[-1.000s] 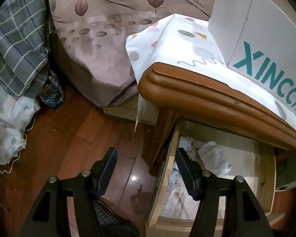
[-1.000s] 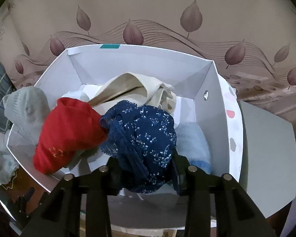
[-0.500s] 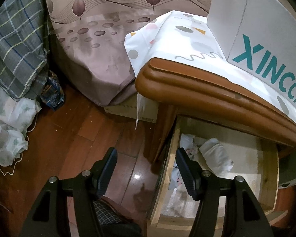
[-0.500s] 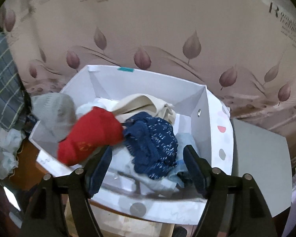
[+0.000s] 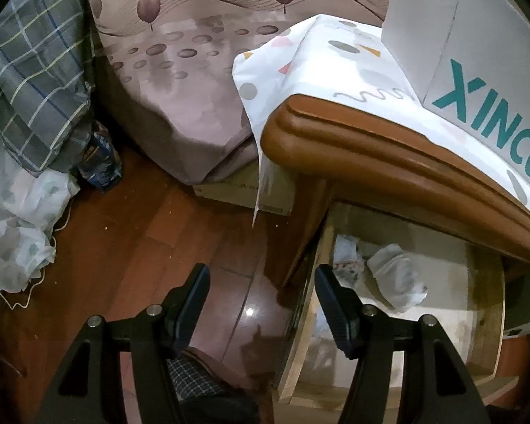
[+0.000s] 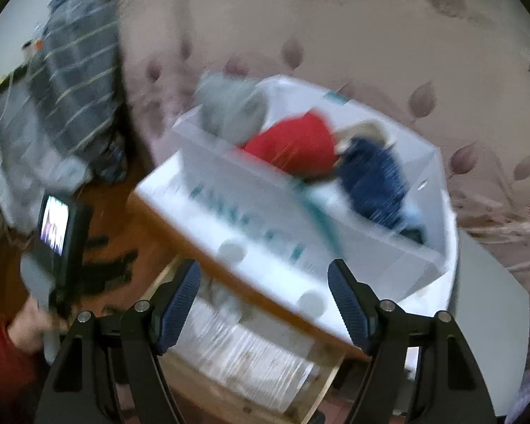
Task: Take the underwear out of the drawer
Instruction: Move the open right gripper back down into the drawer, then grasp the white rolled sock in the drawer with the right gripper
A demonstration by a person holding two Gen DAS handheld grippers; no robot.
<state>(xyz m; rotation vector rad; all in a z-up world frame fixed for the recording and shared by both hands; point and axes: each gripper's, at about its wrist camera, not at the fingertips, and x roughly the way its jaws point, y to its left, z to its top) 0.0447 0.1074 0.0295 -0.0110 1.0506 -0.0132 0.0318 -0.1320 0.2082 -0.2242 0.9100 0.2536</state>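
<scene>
The open wooden drawer (image 5: 487, 321) sits under the brown nightstand top (image 5: 388, 162); a rolled white garment (image 5: 395, 279) and a patterned one (image 5: 346, 258) lie inside. My left gripper (image 5: 261, 304) is open and empty, above the drawer's left edge. My right gripper (image 6: 265, 300) is open and empty, above the drawer (image 6: 251, 360), in a blurred view. The white box (image 6: 335, 226) on the nightstand holds navy underwear (image 6: 371, 176), a red garment (image 6: 296, 145) and a grey one (image 6: 229, 106).
The white box with teal lettering (image 5: 477, 70) stands on a patterned cloth (image 5: 335, 67). A bed (image 5: 194, 81) with a leaf-print cover is behind. Plaid bedding (image 5: 35, 81) and white fabric (image 5: 14, 219) lie on the wooden floor (image 5: 141, 247) at left.
My right gripper opened, let go of the navy underwear in the box, and swung back and down toward the drawer. My left gripper stayed open and hardly moved.
</scene>
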